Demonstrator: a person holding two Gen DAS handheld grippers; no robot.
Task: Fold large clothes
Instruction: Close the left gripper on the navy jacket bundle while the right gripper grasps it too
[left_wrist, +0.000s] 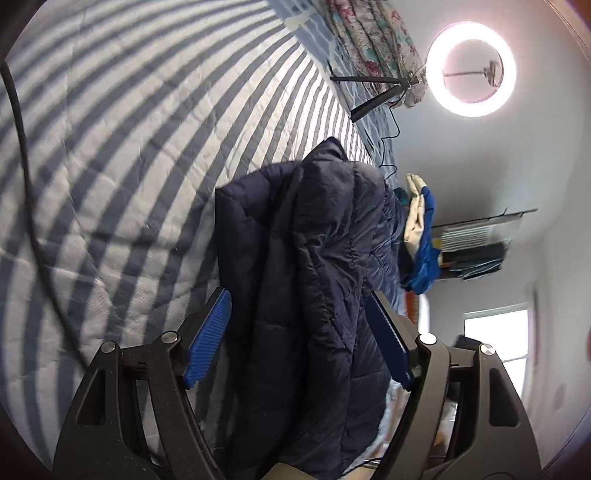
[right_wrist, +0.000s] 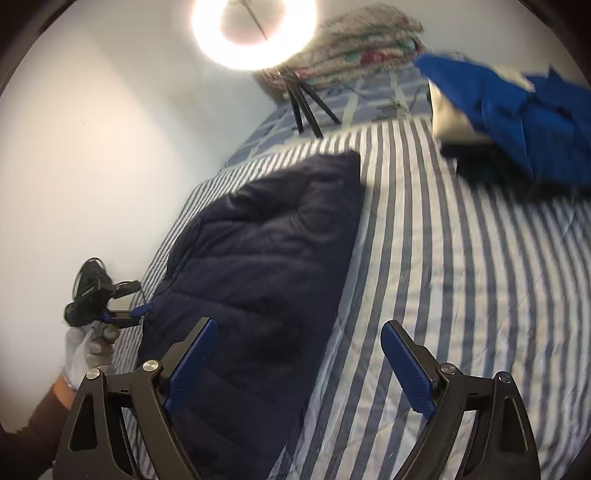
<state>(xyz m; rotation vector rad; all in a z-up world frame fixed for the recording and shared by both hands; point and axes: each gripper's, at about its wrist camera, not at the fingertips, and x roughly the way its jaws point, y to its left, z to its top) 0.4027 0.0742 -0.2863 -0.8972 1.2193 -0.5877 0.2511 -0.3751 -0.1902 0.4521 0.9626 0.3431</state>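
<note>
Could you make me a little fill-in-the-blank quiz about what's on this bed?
1. The dark quilted jacket lies on a bedspread patterned with ____.
2. The bright light at the head of the bed has the shape of a ____.
3. The right gripper has its jaws ____, with nothing clamped between them.
4. The loose garment piled near the floral pillow is bright ____.

Missing words: stripes; ring; open; blue
</note>
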